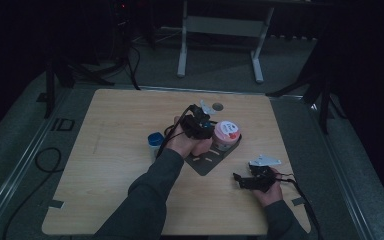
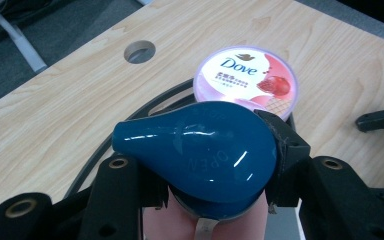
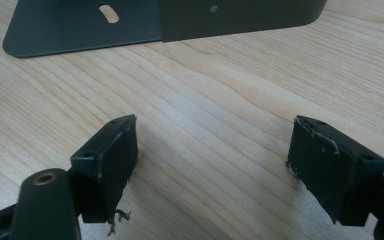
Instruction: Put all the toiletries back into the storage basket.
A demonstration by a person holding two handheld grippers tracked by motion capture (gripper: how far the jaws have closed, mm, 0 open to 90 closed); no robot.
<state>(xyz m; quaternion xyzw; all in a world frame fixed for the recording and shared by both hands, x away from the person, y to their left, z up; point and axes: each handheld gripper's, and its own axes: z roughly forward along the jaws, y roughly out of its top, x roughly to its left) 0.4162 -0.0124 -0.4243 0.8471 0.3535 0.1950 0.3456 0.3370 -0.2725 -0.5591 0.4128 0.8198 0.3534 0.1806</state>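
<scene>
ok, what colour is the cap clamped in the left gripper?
Glossy dark teal-blue cap, best seen in the left gripper view, next to the pink Dove tub.

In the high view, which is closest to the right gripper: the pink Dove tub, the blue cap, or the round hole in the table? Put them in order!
From the right gripper:
1. Dove tub, up and left, on the dark plate.
2. Blue cap, farther left.
3. Round hole, near the table's far edge; close to the cap's distance, hard to call.

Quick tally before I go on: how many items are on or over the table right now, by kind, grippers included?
Blue teardrop-shaped bottle, clamped in the left gripper: 1
Blue-capped container, standing on the table: 1
Pink Dove tub: 1
Dark metal tray, under the tub: 1
Grippers, left and the right gripper with its jaws apart over bare wood: 2
Total: 6
</scene>
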